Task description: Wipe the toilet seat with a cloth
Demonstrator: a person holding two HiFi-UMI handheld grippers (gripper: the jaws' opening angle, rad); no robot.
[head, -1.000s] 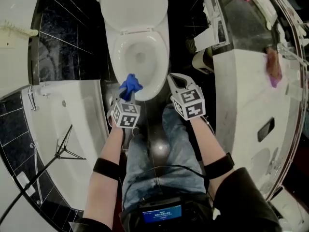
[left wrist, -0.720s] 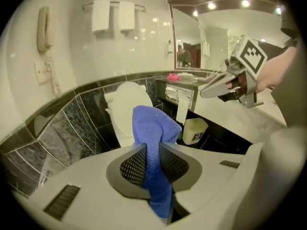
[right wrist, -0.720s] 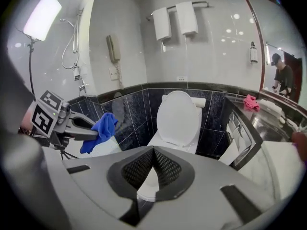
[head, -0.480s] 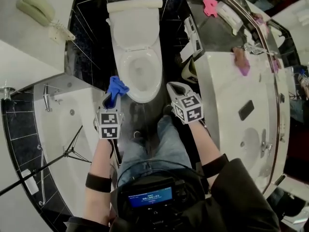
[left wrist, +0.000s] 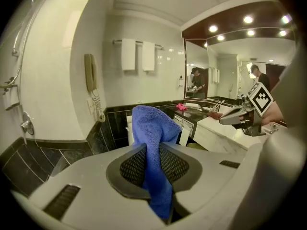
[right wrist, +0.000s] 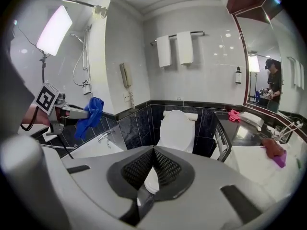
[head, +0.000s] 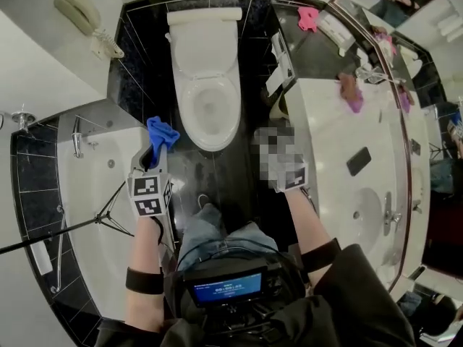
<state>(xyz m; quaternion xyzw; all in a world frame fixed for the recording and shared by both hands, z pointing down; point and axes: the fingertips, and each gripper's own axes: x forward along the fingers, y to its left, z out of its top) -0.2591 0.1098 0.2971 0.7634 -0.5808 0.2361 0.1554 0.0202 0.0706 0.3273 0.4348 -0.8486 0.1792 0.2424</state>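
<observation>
The white toilet (head: 208, 85) stands with its lid up and its seat (head: 184, 114) down, also seen in the right gripper view (right wrist: 176, 128). A blue cloth (head: 160, 134) hangs from my left gripper (head: 153, 150), which is shut on it left of the bowl, above the bathtub's edge. In the left gripper view the cloth (left wrist: 148, 123) stands up between the pads of the left gripper (left wrist: 153, 150). My right gripper (right wrist: 153, 150) is shut and holds nothing. It is held right of the bowl, under a mosaic patch in the head view, pointing towards the toilet.
A white bathtub (head: 87, 194) with a tripod stand (head: 98, 223) over it lies at the left. A marble vanity counter (head: 340, 157) with a sink (head: 365, 215) and a dark phone (head: 358, 161) runs along the right. A pink cloth (head: 307, 16) lies on the far shelf.
Both grippers have risen away from the front rim of the toilet. The left one has carried the blue cloth leftward, off the bowl. The toilet now looks smaller and farther off.
</observation>
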